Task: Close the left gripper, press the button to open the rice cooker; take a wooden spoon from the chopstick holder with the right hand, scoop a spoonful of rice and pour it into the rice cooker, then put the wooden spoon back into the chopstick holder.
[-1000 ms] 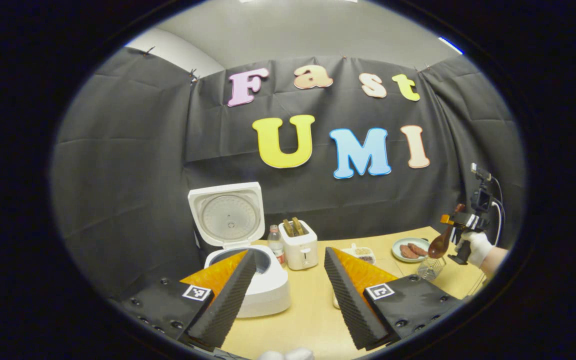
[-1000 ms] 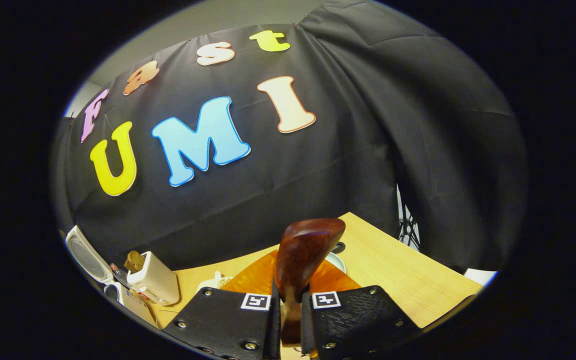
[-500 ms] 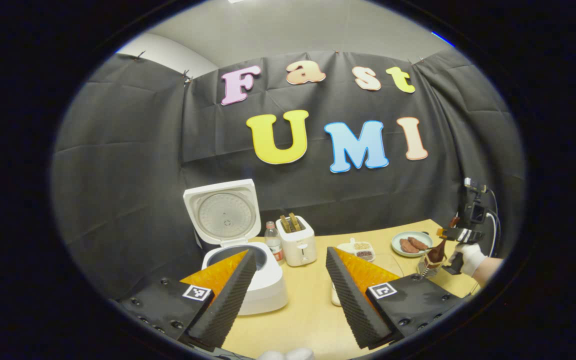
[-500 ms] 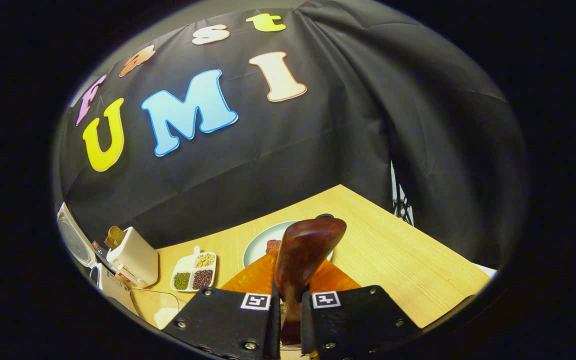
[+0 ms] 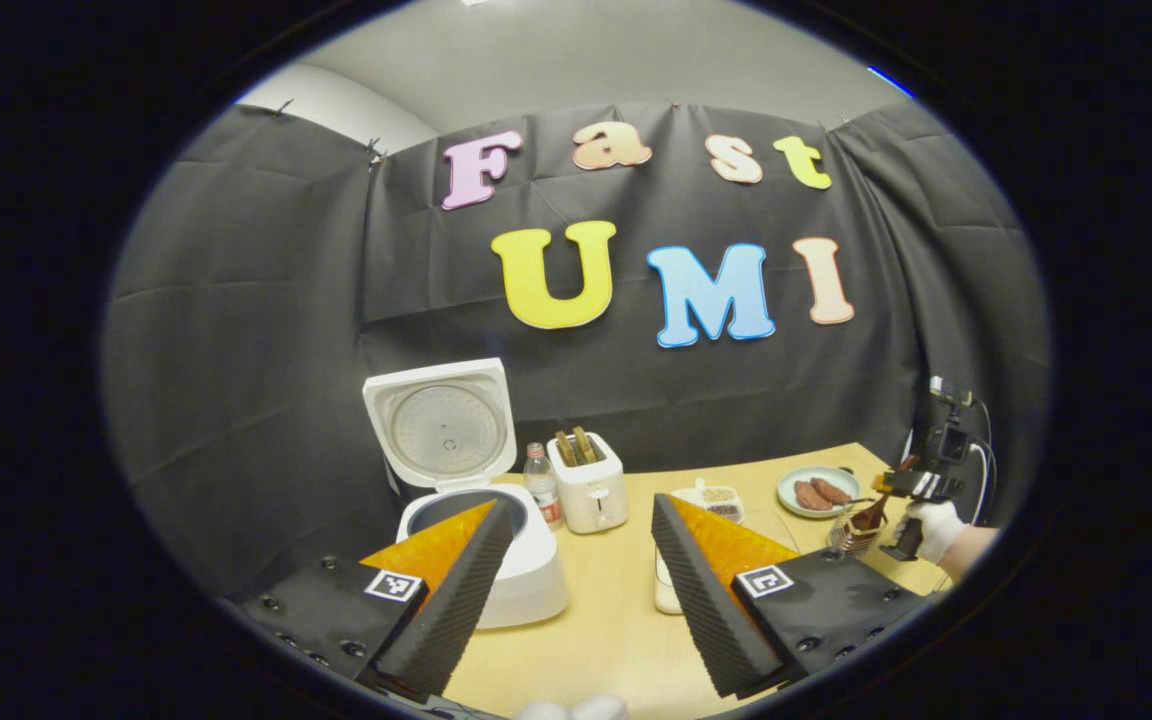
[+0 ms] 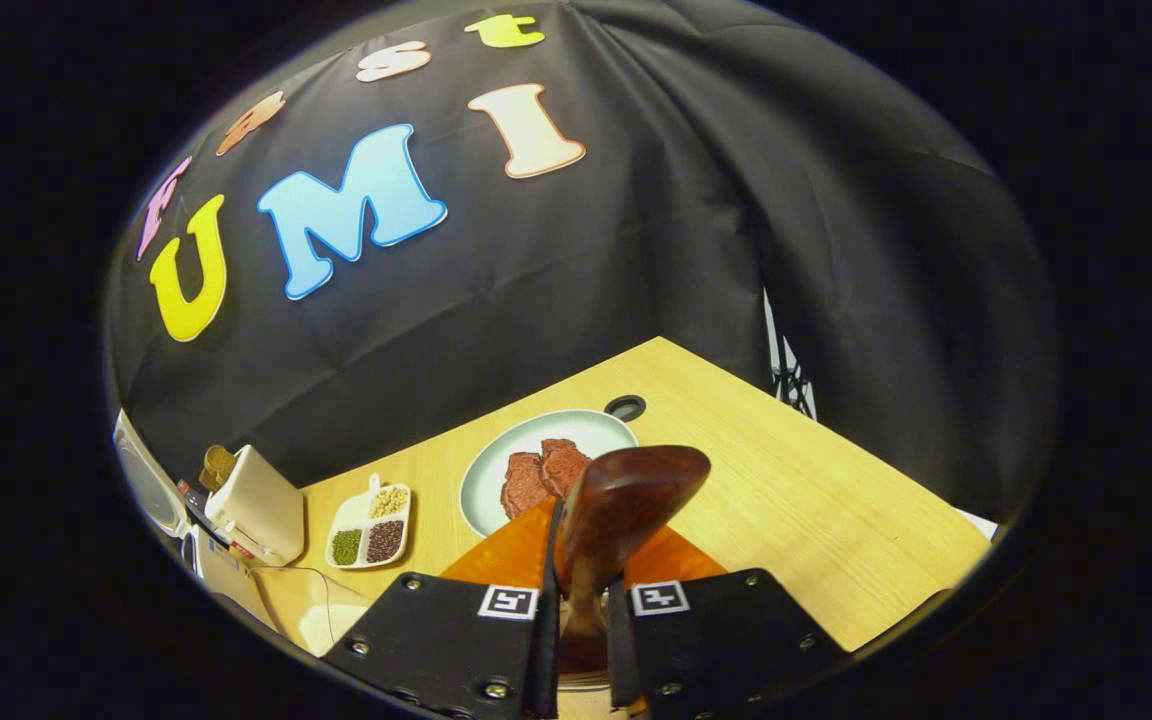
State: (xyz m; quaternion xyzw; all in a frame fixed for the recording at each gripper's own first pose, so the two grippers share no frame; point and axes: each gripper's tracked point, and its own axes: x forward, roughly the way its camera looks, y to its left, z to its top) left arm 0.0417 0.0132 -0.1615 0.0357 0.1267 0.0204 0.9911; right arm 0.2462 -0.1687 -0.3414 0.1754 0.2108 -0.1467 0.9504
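The white rice cooker [image 5: 521, 575] stands with its lid [image 5: 441, 425] up, behind my left finger. My left gripper [image 5: 579, 503] is open and holds nothing. At the far right a gloved hand [image 5: 931, 525] holds my right gripper [image 5: 911, 487] over the wire chopstick holder [image 5: 848, 537]. The dark wooden spoon [image 5: 871, 513] reaches down into that holder. In the right gripper view my right gripper [image 6: 581, 600] is shut on the wooden spoon [image 6: 626, 500], whose broad end sticks up above the fingers. A clear container of rice [image 6: 321, 610] sits at lower left.
On the wooden table [image 6: 796, 510] stand a white toaster [image 5: 591, 482], a small bottle [image 5: 540, 480], a divided dish of beans [image 6: 371, 525] and a pale plate [image 6: 586, 425] with meat slices. A cable hole [image 6: 626, 407] lies behind the plate. Black cloth walls the booth.
My right gripper has come down with the spoon, from above the wire holder to the spoon's lower end inside it. The left gripper has drawn back a little and stays open.
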